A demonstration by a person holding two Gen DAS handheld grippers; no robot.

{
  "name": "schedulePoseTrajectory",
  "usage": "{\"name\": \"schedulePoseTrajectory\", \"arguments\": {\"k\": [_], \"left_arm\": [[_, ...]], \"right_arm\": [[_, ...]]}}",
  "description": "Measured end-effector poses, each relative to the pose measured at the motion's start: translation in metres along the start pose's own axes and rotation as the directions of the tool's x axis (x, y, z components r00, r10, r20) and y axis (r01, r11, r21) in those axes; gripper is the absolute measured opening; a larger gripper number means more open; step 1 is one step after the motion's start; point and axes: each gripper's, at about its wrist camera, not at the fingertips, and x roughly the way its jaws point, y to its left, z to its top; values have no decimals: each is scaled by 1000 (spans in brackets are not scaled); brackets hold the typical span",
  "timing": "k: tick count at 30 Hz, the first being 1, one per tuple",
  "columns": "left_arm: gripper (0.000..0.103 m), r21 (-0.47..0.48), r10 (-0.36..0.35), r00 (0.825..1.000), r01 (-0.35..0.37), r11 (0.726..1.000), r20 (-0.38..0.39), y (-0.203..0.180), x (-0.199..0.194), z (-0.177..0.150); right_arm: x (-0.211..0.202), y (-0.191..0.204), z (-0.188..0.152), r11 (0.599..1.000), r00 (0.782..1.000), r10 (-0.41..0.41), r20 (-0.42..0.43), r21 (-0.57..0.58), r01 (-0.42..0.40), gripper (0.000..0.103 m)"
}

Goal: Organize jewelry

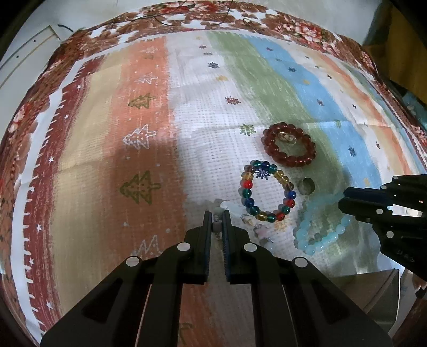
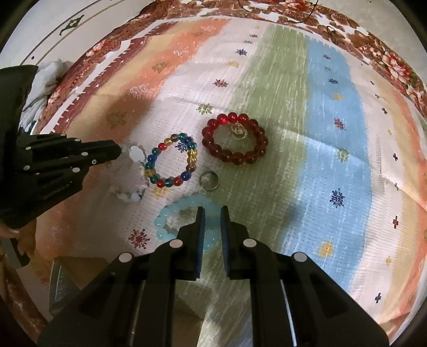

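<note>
A dark red bead bracelet (image 1: 289,144) (image 2: 234,141) lies on the striped cloth with a small gold wire piece (image 1: 287,137) (image 2: 238,131) inside it. A multicolour bead bracelet (image 1: 267,190) (image 2: 170,164) lies beside it, and a metal ring (image 1: 307,186) (image 2: 209,180) near both. My left gripper (image 1: 216,217) (image 2: 118,152) is shut on a pale clear-bead bracelet (image 2: 136,173), pinching a small piece of it (image 1: 216,227). My right gripper (image 2: 212,213) (image 1: 343,198) is shut on a light blue bead bracelet (image 2: 173,217) (image 1: 317,235), one bead run between its fingers.
The striped, star-and-tree patterned cloth (image 1: 149,128) (image 2: 333,149) covers the table, with a floral border (image 1: 293,24) at the far edge. A grey box edge (image 1: 384,291) (image 2: 61,283) shows near the table's front. White crumpled cloth (image 2: 45,77) lies at the left edge.
</note>
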Motion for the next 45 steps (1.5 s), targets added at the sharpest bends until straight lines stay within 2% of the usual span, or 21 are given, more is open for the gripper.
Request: {"name": "schedulePoseTrajectory", "arguments": {"k": [11, 25, 32, 45], "left_arm": [[7, -11, -21, 997, 22, 1000, 68, -6, -30, -3], [7, -20, -49, 991, 52, 998, 126, -10, -57, -5], [7, -35, -33, 987, 39, 999, 157, -10, -69, -7], [7, -14, -61, 977, 65, 998, 206, -22, -96, -17]], "right_arm": [[-31, 2, -6, 1000, 996, 7, 85, 27, -10, 13], [-53, 5, -13, 999, 991, 5, 137, 47, -12, 13], [-66, 2, -16, 997, 984, -2, 175, 74, -11, 13], [-92, 10, -24, 997, 972, -4, 233, 81, -15, 13]]}}
